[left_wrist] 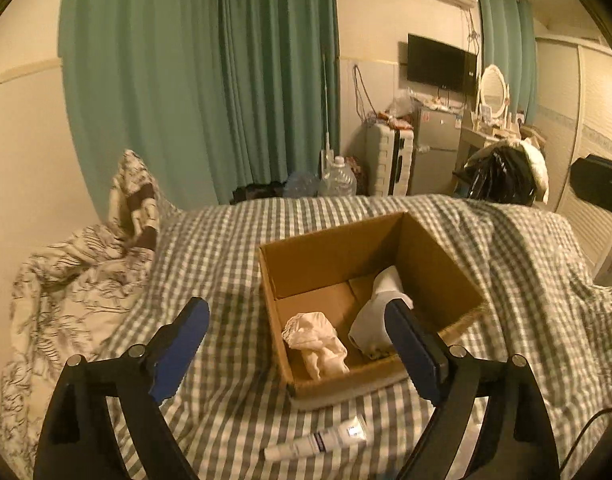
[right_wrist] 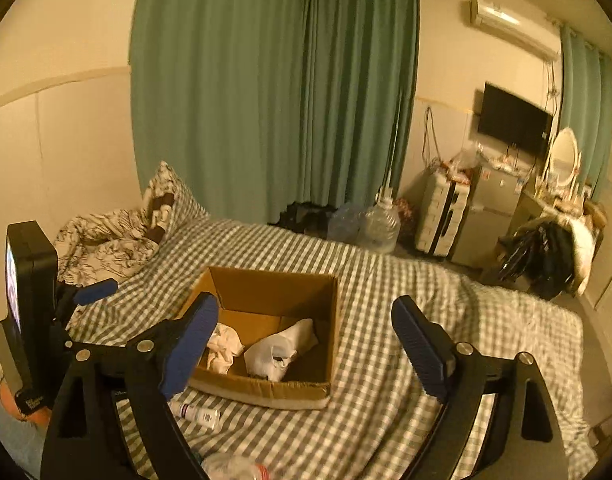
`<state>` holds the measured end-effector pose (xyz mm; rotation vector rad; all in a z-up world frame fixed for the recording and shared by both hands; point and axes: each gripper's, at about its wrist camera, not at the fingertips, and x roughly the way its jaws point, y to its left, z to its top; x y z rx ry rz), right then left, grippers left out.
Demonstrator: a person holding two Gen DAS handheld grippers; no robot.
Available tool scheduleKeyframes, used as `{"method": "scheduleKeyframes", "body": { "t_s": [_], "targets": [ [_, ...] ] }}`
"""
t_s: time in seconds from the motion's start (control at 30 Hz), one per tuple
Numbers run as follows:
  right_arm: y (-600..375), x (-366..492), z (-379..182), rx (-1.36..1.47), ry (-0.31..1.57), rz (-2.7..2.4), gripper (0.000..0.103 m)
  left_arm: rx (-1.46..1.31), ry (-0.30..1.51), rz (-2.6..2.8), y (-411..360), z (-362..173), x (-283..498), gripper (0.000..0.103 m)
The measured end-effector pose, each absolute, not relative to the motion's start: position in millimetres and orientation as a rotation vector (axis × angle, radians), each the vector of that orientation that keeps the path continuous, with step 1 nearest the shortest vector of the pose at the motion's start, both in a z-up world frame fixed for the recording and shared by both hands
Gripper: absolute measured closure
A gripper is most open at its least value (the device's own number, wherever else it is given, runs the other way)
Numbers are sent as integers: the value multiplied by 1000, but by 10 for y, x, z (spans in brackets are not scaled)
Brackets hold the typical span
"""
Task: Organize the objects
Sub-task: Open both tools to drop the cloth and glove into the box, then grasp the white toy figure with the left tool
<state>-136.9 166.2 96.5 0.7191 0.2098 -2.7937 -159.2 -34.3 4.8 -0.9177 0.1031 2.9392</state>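
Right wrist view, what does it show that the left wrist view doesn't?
Only the right wrist view shows the left gripper from outside, at the left edge, and a clear plastic bottle at the bottom. Only the left wrist view shows the white tube whole. Both show the cardboard box on the checked bedspread, with a cream cloth and a white cloth inside, and open jaws holding nothing.

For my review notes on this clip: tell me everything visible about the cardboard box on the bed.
The cardboard box is plain brown corrugated card, open-topped, sitting flat on the checked bedspread. Inside lie a crumpled cream cloth and a white cloth bundle, side by side on its floor. A white tube lies just outside its near wall. Neither gripper touches it.
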Motion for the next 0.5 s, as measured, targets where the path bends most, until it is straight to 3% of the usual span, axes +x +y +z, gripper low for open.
{"method": "scheduleKeyframes", "body": {
  "t_s": [0.3,0.5],
  "targets": [
    [1675,-578,1344,644,310,-2807,7,-855,101,3002,-534,384,-1041,3],
    [1656,-345,1134,700,338,-2808,6,-887,35,3009,-576,318,-751,2]
  ]
}}
